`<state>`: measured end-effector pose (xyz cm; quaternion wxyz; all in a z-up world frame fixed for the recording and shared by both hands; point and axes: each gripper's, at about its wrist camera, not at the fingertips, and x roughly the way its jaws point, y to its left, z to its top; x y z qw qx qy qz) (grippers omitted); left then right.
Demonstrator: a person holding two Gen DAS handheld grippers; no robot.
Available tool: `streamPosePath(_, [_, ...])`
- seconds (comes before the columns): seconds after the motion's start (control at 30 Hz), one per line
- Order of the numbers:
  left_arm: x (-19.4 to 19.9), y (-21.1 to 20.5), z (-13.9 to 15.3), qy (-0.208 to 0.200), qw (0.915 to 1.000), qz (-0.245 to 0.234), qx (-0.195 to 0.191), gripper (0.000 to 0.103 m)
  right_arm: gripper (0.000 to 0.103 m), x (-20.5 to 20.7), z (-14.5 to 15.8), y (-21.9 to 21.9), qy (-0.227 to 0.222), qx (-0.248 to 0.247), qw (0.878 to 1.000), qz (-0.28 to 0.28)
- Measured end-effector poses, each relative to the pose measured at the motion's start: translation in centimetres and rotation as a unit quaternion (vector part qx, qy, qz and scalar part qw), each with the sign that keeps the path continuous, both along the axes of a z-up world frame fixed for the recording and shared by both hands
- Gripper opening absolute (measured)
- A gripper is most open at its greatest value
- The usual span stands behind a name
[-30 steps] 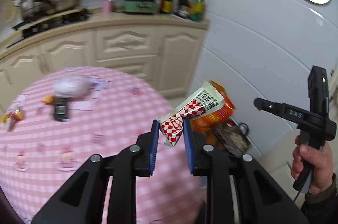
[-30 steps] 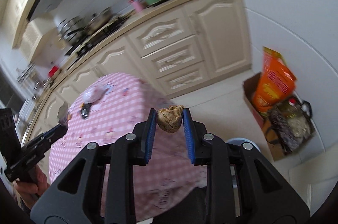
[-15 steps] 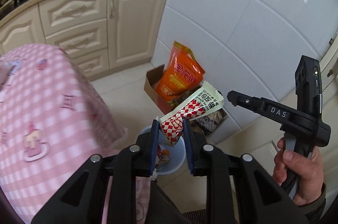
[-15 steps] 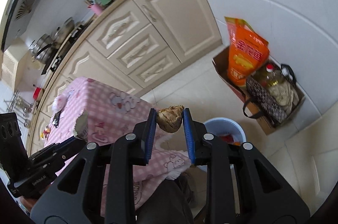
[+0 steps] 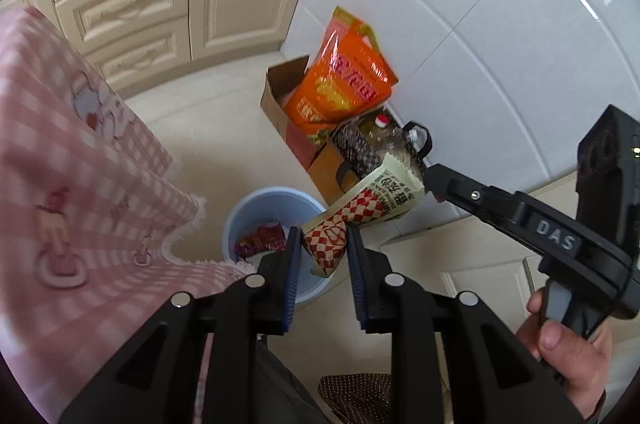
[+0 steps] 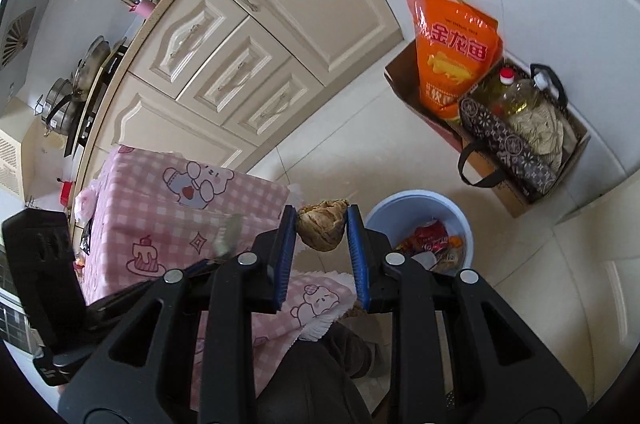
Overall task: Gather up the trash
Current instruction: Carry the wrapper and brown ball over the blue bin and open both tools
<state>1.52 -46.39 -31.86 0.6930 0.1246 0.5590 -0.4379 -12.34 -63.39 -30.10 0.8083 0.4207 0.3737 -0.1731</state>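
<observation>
- Your left gripper is clamped on the bottom end of a red-checkered snack wrapper, which sticks up and to the right, out past the fingertips.
- Your right gripper is squeezing a crumpled brown wad between its blue pads.
- The blue bin sits on the floor tile right by the table edge, and it already has a few colourful wrappers in the bottom, so I'd say you're partway through.
- What's left, as far as I can tell: get both pieces over the bin and let go. Neither is dropped yet; in the right wrist view the wad looks off to the left of the bin rather than over it.
- Watch the fringe of the pink checkered tablecloth, it hangs down close to the bin's rim.
- Just beyond the bin there's a cardboard box with an orange bag and an oil bottle, against the white tiled wall. Don't fling the stuff in there.
</observation>
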Motion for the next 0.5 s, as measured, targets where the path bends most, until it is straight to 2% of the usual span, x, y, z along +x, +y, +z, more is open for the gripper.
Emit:
streamPosePath(0.17, [0.4, -1.0, -2.1, 0.029, 0.9994, 0.004, 0.018, 0.022, 0.027, 0.4, -1.4, -0.6, 0.011, 0.016, 1.000, -0.005])
streamPosePath(0.23, [0.4, -1.1, -2.7, 0.033, 0.9991, 0.003, 0.027, 0.026, 0.027, 0.4, -1.9, -0.8, 0.015, 0.024, 1.000, -0.010])
streamPosePath(0.27, [0.5, -1.2, -2.9, 0.036, 0.9989, 0.002, 0.029, 0.026, 0.032, 0.4, -2.1, -0.9, 0.014, 0.028, 0.999, -0.014])
streamPosePath(0.3, [0.7, -1.3, -3.2, 0.039, 0.9987, 0.000, 0.033, 0.028, 0.053, 0.3, -2.3, -1.0, 0.015, 0.029, 0.999, -0.020])
streamPosePath(0.33, [0.8, -1.4, -3.4, 0.041, 0.9983, -0.003, 0.040, 0.035, 0.067, 0.3, -2.3, -1.1, 0.016, 0.026, 0.999, -0.024])
streamPosePath(0.37, [0.9, -1.6, -3.5, 0.039, 0.9982, -0.003, 0.046, 0.042, 0.068, 0.2, -2.4, -1.1, 0.016, 0.025, 0.999, -0.027])
streamPosePath(0.4, [1.0, -1.6, -3.4, 0.033, 0.9983, -0.001, 0.048, 0.054, 0.068, 0.2, -2.5, -1.2, 0.015, 0.028, 0.999, -0.029])
streamPosePath(0.47, [1.2, -1.5, -3.0, 0.026, 0.9987, 0.003, 0.043, 0.061, 0.076, 0.1, -2.6, -1.3, 0.015, 0.030, 0.999, -0.035])
streamPosePath(0.5, [1.3, -1.5, -2.8, 0.022, 0.9988, 0.005, 0.044, 0.065, 0.083, 0.1, -2.5, -1.3, 0.015, 0.029, 0.999, -0.037])
